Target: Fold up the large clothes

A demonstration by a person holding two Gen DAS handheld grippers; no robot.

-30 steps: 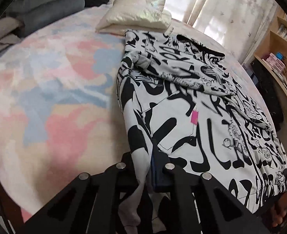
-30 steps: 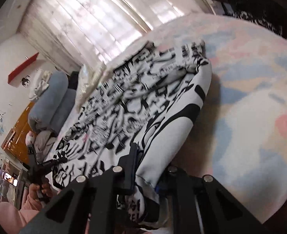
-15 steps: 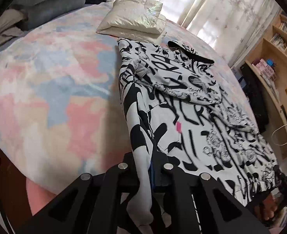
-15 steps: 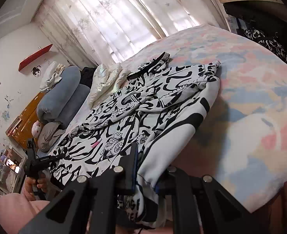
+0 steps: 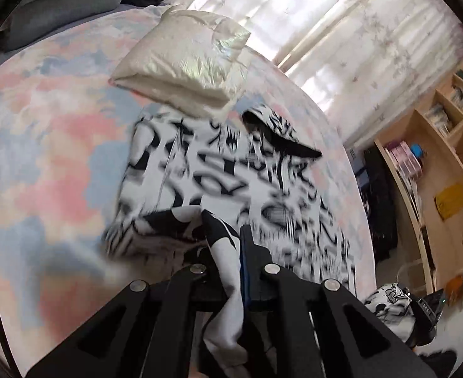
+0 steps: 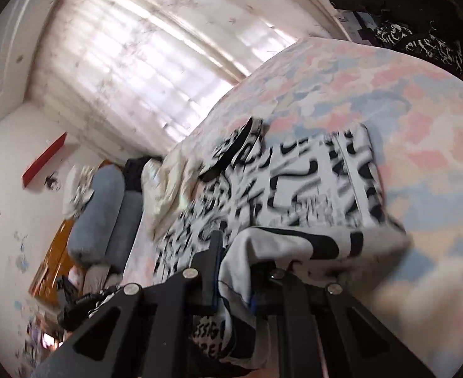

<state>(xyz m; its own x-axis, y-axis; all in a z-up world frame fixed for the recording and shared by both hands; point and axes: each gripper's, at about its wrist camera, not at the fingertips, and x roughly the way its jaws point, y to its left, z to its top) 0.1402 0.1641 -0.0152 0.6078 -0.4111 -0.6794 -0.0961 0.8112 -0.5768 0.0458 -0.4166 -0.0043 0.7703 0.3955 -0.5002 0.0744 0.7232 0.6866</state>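
The black-and-white printed hoodie (image 5: 231, 182) lay on the bed (image 5: 42, 157), whose cover was patterned in pink, blue and cream patches. Its dark-lined hood (image 5: 278, 135) pointed toward the curtained window (image 5: 341, 31), just beside a folded cream jacket (image 5: 184, 69) that sat between the hoodie and the grey bolsters (image 6: 102, 217) at the head of the bed.

The left gripper (image 5: 236, 252) had its jaws closed narrowly on one corner of the hoodie's hem, with the pinched cloth hanging down between its fingers. The right gripper (image 6: 240, 261) had its jaws pinched on the other hem corner, a thicker bunch of fabric filling the gap between them. Both held corners were raised above the hoodie's body, so the hem end arched over the part lying flat, and the print there was smeared by motion blur.

In the left wrist view, wooden shelves (image 5: 436, 173) stood beyond the far side of the hoodie, past the edge of the bed. A red wall shelf (image 6: 44, 160) hung on the wall above the bolsters.
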